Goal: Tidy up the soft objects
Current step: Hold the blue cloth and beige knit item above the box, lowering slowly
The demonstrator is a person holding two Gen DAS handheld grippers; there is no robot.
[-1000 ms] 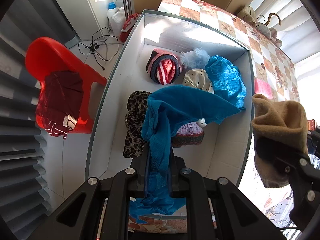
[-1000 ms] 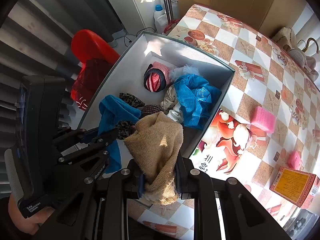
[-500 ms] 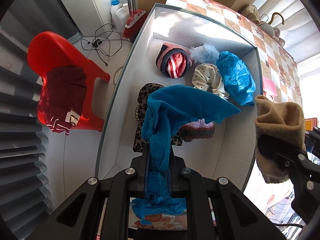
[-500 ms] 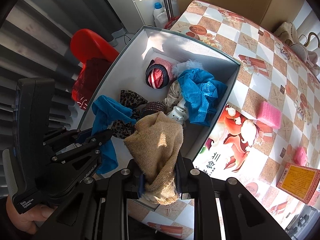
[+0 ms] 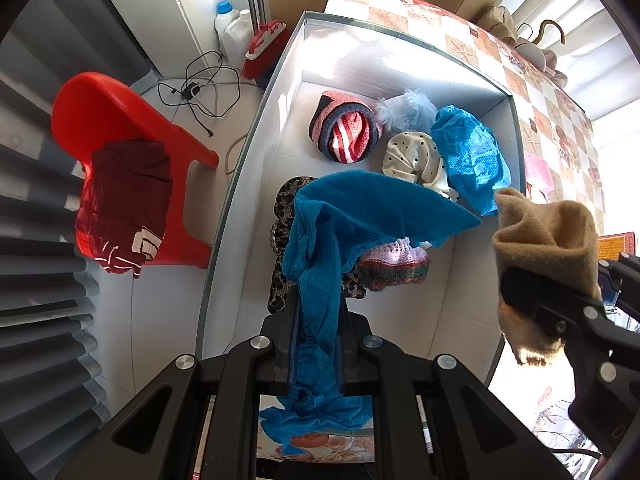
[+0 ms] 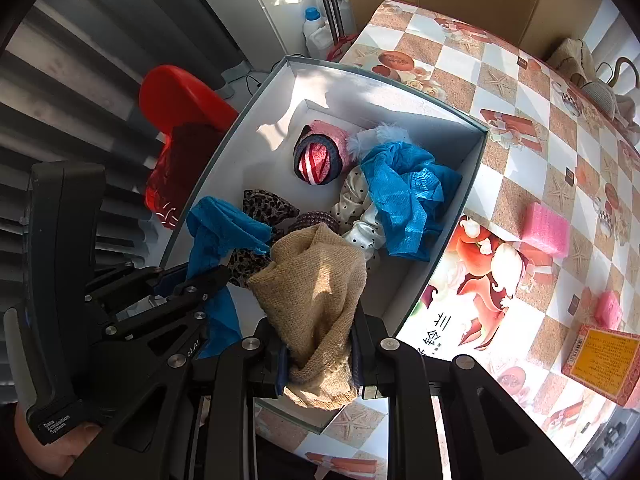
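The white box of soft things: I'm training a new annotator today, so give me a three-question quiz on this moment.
1. True or false: the left claw is shut on the teal cloth.
2. What does the right claw hold? A) the pink sponge B) the tan knit cloth C) the striped hat
3. Fill in: the pink sponge lies on the checked ____, outside the white box.

Key: 1 true; 2 B; 3 tablecloth.
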